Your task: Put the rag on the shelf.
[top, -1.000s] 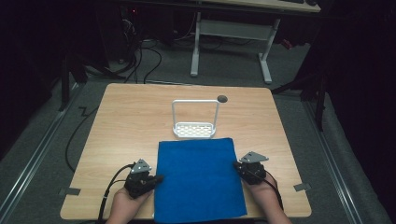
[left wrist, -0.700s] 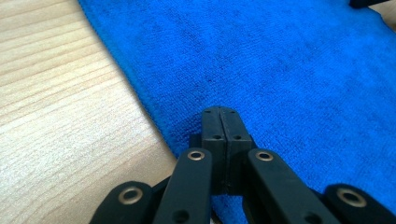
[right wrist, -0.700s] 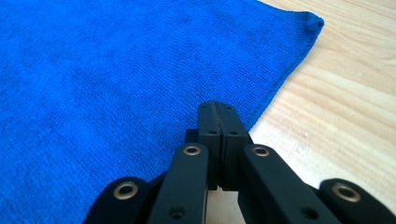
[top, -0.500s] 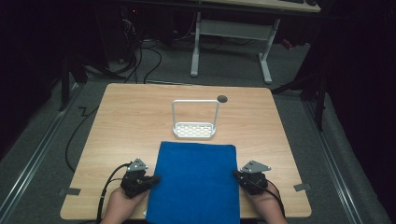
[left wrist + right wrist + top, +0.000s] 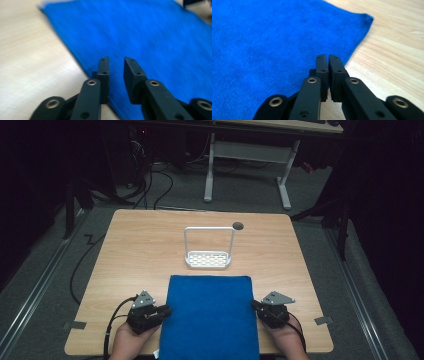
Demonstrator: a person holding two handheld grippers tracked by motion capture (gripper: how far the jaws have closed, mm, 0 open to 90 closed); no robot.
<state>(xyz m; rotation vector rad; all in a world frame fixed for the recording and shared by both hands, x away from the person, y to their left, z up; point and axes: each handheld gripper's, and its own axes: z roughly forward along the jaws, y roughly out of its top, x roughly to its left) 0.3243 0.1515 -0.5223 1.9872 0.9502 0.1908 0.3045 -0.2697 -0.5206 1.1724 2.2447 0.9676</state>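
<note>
The left gripper (image 5: 115, 65) has just been opening: its jaws stand apart over the blue cloth's (image 5: 210, 315) left edge, nothing between them. The right gripper (image 5: 328, 62) has its jaws almost pressed together at the cloth's right edge, pinching nothing I can make out. The cloth lies flat at the tabletop's (image 5: 130, 250) near edge, midway between the sides, overhanging slightly. It looks spread and released; any folding is yet to start. The white rack (image 5: 208, 259) stands at the centre.
</note>
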